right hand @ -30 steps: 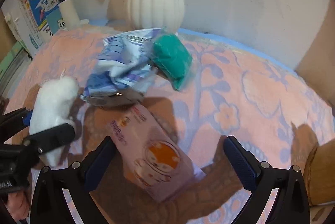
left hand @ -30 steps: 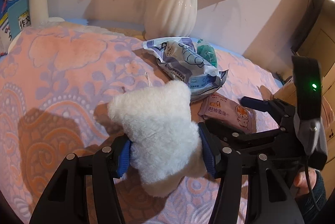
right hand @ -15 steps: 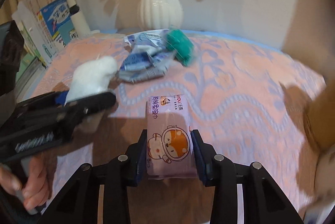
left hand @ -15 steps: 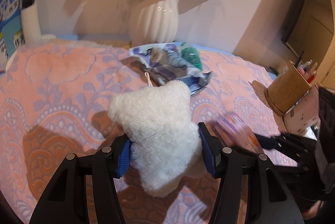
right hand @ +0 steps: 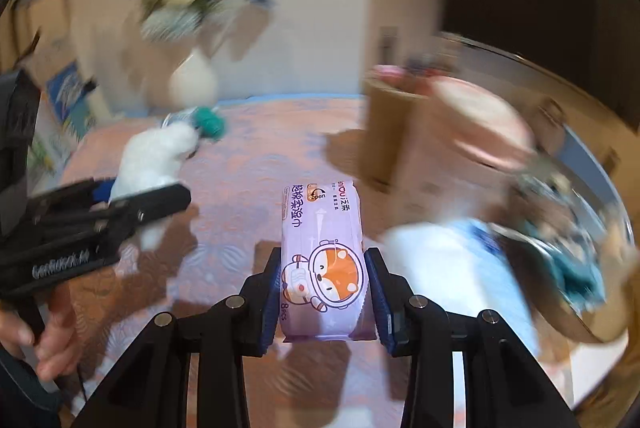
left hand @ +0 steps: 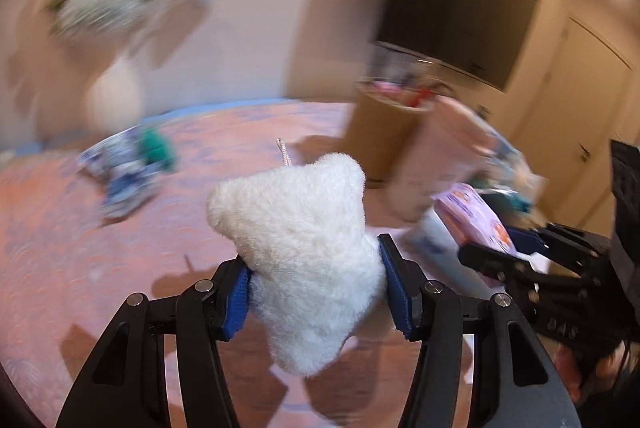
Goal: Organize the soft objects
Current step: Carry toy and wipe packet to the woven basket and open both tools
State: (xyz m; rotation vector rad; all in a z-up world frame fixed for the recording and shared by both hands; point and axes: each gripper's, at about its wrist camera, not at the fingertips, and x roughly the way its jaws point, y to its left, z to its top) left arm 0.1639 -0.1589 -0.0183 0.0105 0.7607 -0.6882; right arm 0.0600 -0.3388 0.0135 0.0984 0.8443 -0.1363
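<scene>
Motion blur smears the vase [left hand: 116, 96] and box [right hand: 390, 132] behind. Left gripper [left hand: 314, 294] clamps the white plush [left hand: 300, 248]; right gripper [right hand: 324, 294] clamps the wipes pack [right hand: 322, 256], both above the pink patterned cloth [left hand: 60, 228].

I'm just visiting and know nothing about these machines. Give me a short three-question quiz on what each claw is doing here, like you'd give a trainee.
1. True or false: the left claw is shut on the fluffy white plush toy.
2. The right claw grips which item? A) crumpled blue-and-white plastic bag B) flat purple wet-wipe pack with an orange cartoon fox C) white ribbed vase
3. Fill in: the green soft bundle lies on the pink patterned ____.

Key: 1 true. 2 B, the flat purple wet-wipe pack with an orange cartoon fox. 3 blanket.
</scene>
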